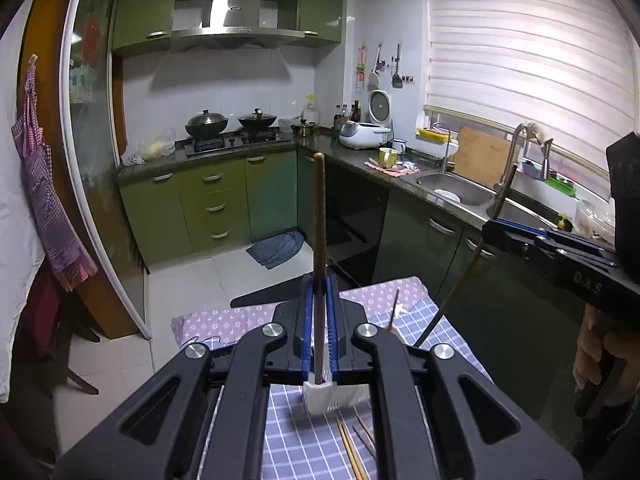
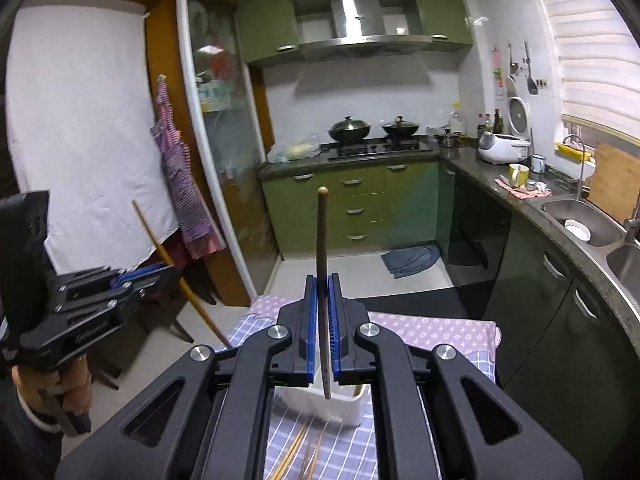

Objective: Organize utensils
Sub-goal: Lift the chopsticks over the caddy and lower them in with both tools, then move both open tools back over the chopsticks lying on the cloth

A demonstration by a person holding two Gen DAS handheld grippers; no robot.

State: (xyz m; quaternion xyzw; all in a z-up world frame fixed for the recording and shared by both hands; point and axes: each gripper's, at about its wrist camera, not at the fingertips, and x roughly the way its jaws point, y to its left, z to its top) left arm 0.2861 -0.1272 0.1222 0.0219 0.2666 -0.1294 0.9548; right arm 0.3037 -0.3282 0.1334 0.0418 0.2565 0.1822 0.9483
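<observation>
Chopsticks [image 1: 352, 448] lie loose on the checked cloth [image 1: 296, 440] of the tabletop, beside a white holder [image 1: 316, 396]. Left claw [image 1: 319, 320] is clamped on one dark chopstick [image 1: 319, 216], which stands near upright between the blue pads. Right claw [image 2: 322, 320] is clamped likewise on its own chopstick [image 2: 321, 256]. Both claws point forward and somewhat downward, side by side above the cloth, each gripped by a hand [image 1: 596, 352] at the handle. Judgement: the step is carrying the sticks to the holder. Each should be lowered thin end first, kept vertical, one claw at a time to avoid collision. Kitchen counter [image 1: 360, 156] lies well beyond.
</observation>
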